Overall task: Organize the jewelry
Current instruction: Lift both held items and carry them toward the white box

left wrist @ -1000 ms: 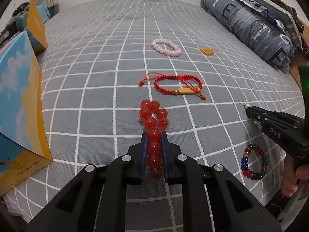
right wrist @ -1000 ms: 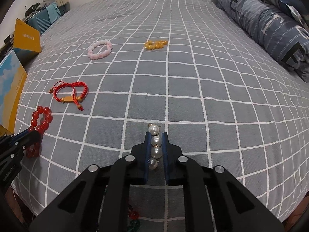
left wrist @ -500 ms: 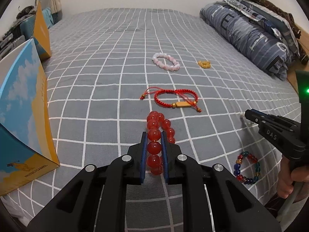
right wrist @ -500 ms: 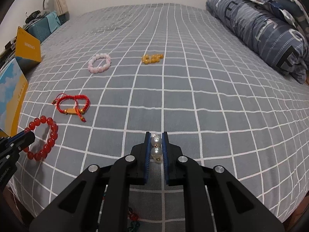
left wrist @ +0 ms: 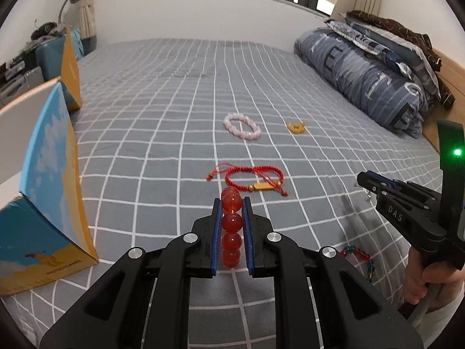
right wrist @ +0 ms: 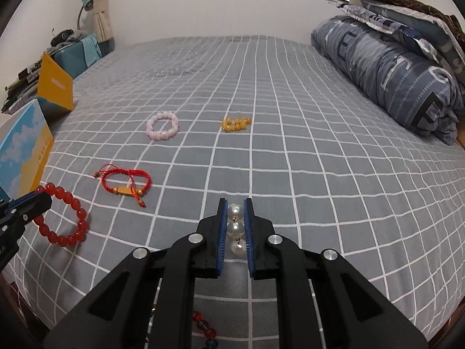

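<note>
Left wrist view: left tongs (left wrist: pixel 231 203) clamped on the red beads (left wrist: pixel 231 226), lifted off the bed (left wrist: pixel 174 93). Bead string runs lengthwise along the fingers, top beads poking past the tips. Straight ahead: cord bracelet (left wrist: pixel 255 176), its gold bar lying crosswise. Farther ahead and slightly right: pink bracelet (left wrist: pixel 242 126), then amber piece (left wrist: pixel 296 127). Box (left wrist: pixel 43 192) stands close on the left, second box (left wrist: pixel 71 71) behind it. Duvet (left wrist: pixel 366 75) rolled up far right. Right tongs (left wrist: pixel 361 181) come in from the right; grip can't be judged here. Multicolour beads (left wrist: pixel 359 257) lie below them.

Right wrist view: right tongs (right wrist: pixel 235 206) closed on the pearls (right wrist: pixel 235 229), three in line along the fingers, above the bed (right wrist: pixel 290 145). Left of the tongs: the red beads (right wrist: pixel 62 215) hang as an open loop from the left tongs (right wrist: pixel 43 200), loop face-on to the camera. Cord bracelet (right wrist: pixel 126 181) ahead-left, pink bracelet (right wrist: pixel 162 125) and amber piece (right wrist: pixel 236 123) beyond. Nothing blocks the path ahead.
</note>
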`<action>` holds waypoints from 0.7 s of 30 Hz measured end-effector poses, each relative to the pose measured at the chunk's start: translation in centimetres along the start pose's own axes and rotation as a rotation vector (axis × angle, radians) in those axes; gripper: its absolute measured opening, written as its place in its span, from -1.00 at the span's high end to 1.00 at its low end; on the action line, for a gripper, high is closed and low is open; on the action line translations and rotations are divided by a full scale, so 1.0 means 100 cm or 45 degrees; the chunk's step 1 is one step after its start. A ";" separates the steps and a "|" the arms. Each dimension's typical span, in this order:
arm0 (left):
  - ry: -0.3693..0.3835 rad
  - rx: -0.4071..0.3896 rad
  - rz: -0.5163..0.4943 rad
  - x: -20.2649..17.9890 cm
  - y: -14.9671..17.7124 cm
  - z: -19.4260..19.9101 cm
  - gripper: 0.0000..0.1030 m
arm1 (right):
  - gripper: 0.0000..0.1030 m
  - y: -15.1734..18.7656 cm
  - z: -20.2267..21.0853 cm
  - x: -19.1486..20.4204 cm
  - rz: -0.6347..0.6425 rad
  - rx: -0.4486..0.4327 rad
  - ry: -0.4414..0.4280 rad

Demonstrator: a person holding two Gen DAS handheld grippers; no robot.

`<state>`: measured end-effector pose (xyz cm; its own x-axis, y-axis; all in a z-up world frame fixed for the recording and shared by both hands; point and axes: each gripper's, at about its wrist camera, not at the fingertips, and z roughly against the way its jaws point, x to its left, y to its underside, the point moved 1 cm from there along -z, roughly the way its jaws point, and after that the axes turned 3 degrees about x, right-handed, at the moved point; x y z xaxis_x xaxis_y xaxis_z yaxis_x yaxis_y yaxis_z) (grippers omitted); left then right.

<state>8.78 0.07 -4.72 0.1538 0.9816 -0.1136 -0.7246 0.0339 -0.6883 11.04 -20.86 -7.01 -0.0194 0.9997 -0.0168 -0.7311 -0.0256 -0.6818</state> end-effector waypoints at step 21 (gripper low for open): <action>-0.150 -0.274 0.006 0.008 -0.013 0.036 0.75 | 0.79 -0.003 0.017 0.009 0.013 -0.133 0.044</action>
<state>7.45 1.48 -1.31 0.0620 0.9972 -0.0418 -0.5632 0.0004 -0.8263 10.12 -19.93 -5.58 -0.0014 0.9988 -0.0484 -0.6558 -0.0375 -0.7540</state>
